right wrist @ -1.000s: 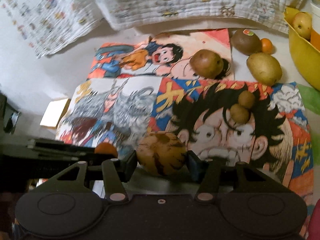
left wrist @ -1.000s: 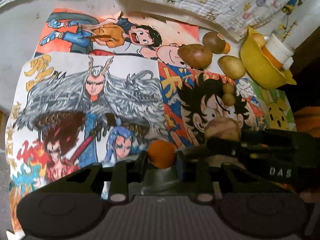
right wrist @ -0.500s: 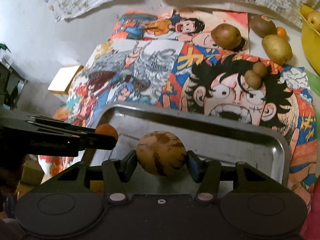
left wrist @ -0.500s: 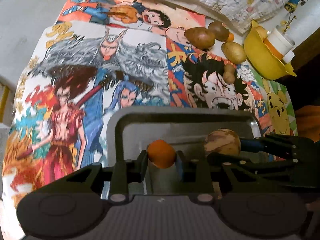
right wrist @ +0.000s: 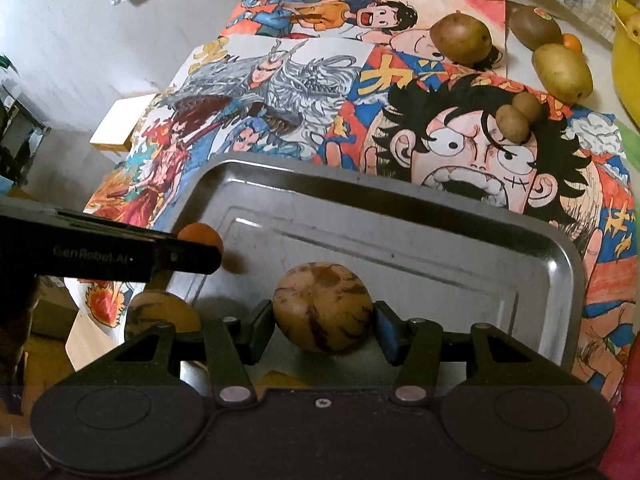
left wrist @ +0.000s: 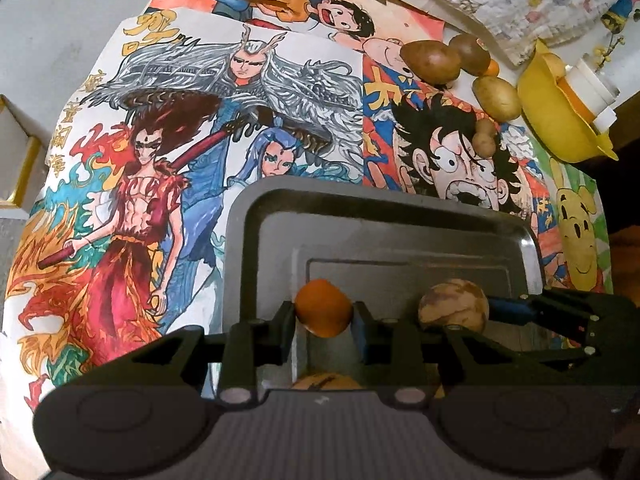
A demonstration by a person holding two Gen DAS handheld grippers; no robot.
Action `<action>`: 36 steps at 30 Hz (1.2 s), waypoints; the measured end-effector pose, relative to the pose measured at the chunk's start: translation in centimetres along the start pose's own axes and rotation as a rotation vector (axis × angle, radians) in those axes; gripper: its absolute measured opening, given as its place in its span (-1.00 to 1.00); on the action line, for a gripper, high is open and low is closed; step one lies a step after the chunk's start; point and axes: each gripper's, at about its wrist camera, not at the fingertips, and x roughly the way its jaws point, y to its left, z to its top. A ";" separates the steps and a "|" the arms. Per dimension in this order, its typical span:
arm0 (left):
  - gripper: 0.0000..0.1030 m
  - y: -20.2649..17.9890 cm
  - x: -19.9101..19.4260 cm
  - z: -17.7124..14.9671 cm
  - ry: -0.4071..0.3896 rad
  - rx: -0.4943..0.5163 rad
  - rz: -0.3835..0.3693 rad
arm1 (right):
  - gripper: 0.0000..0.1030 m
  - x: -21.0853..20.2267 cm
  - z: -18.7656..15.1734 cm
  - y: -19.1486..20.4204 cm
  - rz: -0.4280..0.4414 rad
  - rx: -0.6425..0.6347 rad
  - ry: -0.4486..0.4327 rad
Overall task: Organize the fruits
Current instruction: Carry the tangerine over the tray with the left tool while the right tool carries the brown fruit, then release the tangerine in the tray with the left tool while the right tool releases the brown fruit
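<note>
You've got a small orange fruit (left wrist: 323,307) pinched aloft over the metal tray (right wrist: 568,264), a round tan brown-streaked fruit (right wrist: 323,306) held beside it. More brown fruits (right wrist: 461,38) lie scattered on the cartoon posters beyond the tray.

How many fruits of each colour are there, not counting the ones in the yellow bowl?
Small orange fruits: 2
Striped tan round fruits: 2
Brown or yellow-brown fruits: 5
Total: 9
</note>
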 end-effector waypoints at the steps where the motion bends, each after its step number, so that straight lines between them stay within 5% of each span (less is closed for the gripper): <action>1: -0.36 0.0 0.1 0.0 0.004 -0.003 0.003 | 0.08 0.1 -0.1 0.0 -0.001 0.000 0.003; 13: -0.26 0.0 0.3 -0.2 0.015 -0.033 0.034 | 0.10 0.2 -0.2 -0.2 0.001 0.015 0.012; 20: 0.09 0.3 -0.8 -0.4 -0.006 -0.059 0.039 | 0.18 -0.8 -0.7 -0.3 0.005 0.010 -0.008; 36: 0.87 0.5 -5.4 -3.7 -0.108 -0.089 0.076 | 0.71 -4.6 -3.0 1.2 0.020 -0.037 -0.092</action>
